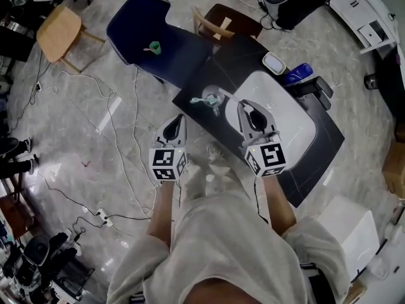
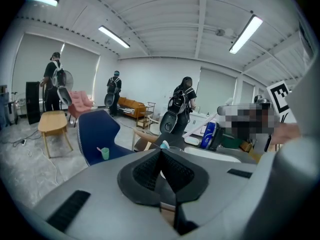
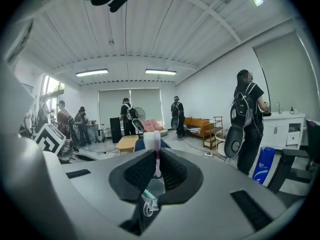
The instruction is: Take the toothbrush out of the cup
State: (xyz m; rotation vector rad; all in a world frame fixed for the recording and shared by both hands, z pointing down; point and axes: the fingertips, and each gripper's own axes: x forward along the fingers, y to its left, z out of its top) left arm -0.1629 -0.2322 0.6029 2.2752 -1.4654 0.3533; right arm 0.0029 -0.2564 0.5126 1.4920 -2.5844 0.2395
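Light, slick toothbrush point(image 3: 156, 143) pinched by its handle in right hand-held gripper point(image 3: 158, 170), cup point(image 1: 212, 101) at ten o'clock; left hand-held gripper point(image 2: 161, 170) closed, empty.

Floor point(image 1: 76, 138) — polished pale stone, grey-veined, glossy. Counter point(image 1: 234, 56) dark, matt, faintly veined. Basin point(image 1: 288, 116) smooth white, glazed look. Chair point(image 1: 136, 27) navy cloth. Stool point(image 1: 58, 30) pale wood. Shell of right gripper point(image 3: 158, 159) matt grey plastic — pads point(image 3: 137, 173) black, finely ribbed. Handle of toothbrush point(image 3: 156, 140) translucent plastic.

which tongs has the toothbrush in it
The right tongs: a pinkish toothbrush stands clamped between its jaws. The left tongs is shut with nothing in it.
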